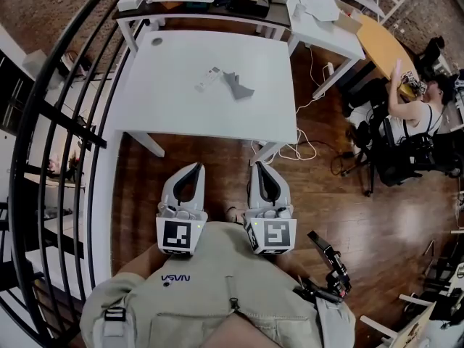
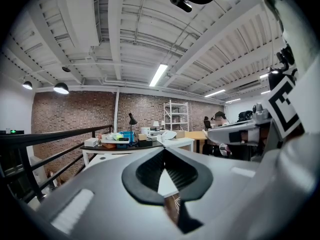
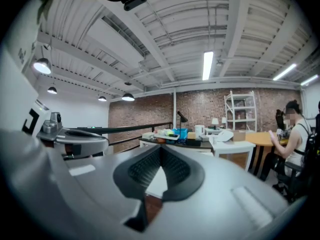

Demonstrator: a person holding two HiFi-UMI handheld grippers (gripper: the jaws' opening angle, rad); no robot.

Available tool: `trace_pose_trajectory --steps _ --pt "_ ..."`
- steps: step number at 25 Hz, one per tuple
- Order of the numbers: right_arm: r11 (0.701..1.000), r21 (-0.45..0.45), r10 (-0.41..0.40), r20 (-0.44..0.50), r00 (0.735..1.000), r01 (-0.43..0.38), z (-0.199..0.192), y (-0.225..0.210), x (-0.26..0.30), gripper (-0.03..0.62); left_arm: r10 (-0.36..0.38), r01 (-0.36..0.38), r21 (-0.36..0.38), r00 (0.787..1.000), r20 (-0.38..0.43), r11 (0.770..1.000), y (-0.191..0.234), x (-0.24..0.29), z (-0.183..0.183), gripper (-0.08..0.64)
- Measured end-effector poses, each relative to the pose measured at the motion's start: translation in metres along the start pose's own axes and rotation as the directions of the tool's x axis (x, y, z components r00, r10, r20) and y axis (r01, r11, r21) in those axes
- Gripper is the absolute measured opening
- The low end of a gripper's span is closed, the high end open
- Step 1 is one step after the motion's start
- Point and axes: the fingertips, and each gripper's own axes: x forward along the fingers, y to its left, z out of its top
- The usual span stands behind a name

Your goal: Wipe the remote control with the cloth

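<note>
Remote control [image 1: 208, 79] and grey cloth [image 1: 238, 85] lie side by side on far white table [image 1: 181, 107]. Left gripper [image 1: 190, 171] and right gripper [image 1: 262, 170] held near body, jaws together, empty.

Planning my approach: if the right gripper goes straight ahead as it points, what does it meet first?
Probably the near edge of the white table; the right gripper, shut and empty, points toward it, though height is unclear.

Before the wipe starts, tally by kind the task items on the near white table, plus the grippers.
Remote control: 1
Cloth: 1
Grippers: 2 (left gripper, right gripper; jaws together, nothing held)
Total: 4
</note>
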Motion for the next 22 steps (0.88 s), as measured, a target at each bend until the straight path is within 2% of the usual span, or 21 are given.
trace_pose_trajectory --steps 22 --pt "1.0 -0.003 0.009 0.002 1.0 -0.009 0.0 0.013 -0.002 0.002 -0.013 0.013 -0.001 1.0 0.009 1.0 0.002 -0.001 0.002 0.005"
